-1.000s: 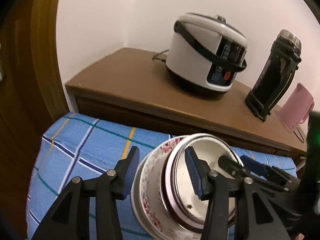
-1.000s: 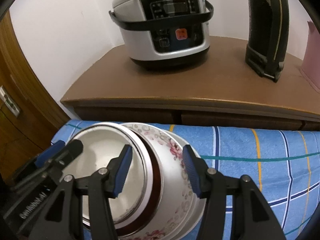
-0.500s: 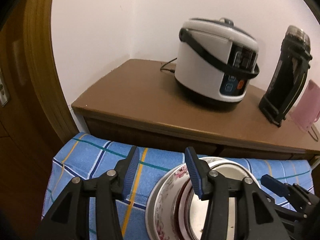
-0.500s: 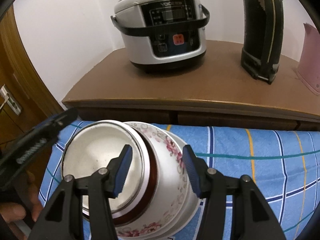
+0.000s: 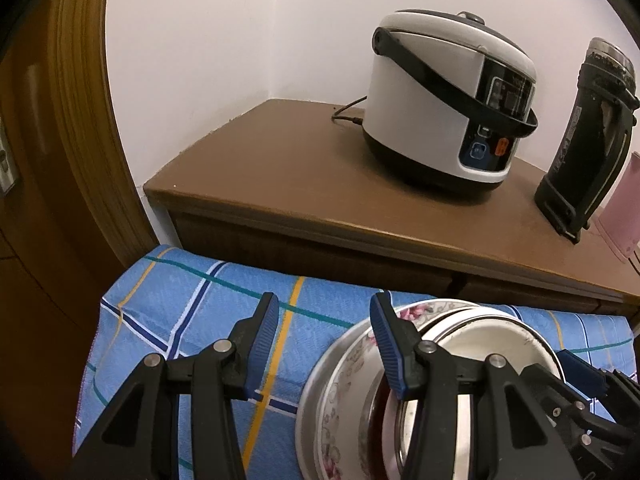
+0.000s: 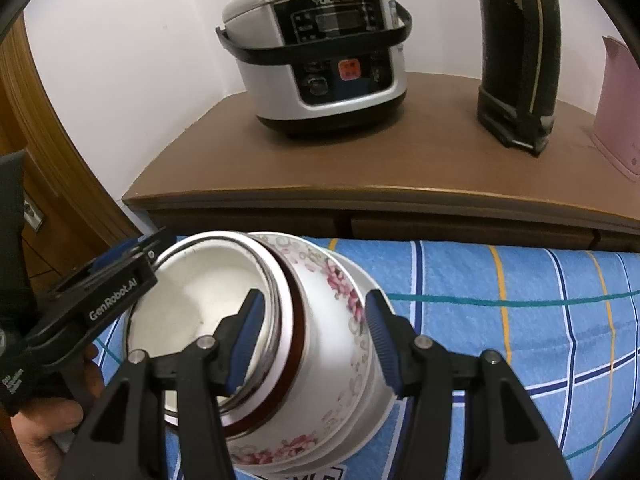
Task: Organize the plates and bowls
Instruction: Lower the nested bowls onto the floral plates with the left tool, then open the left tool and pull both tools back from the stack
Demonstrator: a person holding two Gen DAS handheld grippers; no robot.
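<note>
Pulled back from the stack since a second ago, the left tool [image 5: 322, 342] now frames mostly blue checked cloth [image 5: 192, 320], its jaws released and gripping nothing; only its right finger overlaps the rim of the dishes. Alongside it, the right tool [image 6: 314, 338] holds its place, its jaws straddling the wall of the nested stack: the left finger sits inside the white inner bowl [image 6: 192, 292], the right finger outside the floral bowl [image 6: 332, 320]. Whether the pads actually press on the wall cannot be told. A dark red band marks a bowl between those two, and a plate's rim [image 5: 320, 376] shows beneath them. The stack leans tilted on the cloth-covered desk, its openings turned toward the left tool, whose black body and the hand [image 6: 44, 420] carrying it appear at the left edge of the right wrist view. Behind, a wooden cabinet [image 6: 400, 168] carries a rice cooker [image 6: 320, 52], a black flask [image 6: 516, 52] and a pink jug [image 6: 618, 108].
</note>
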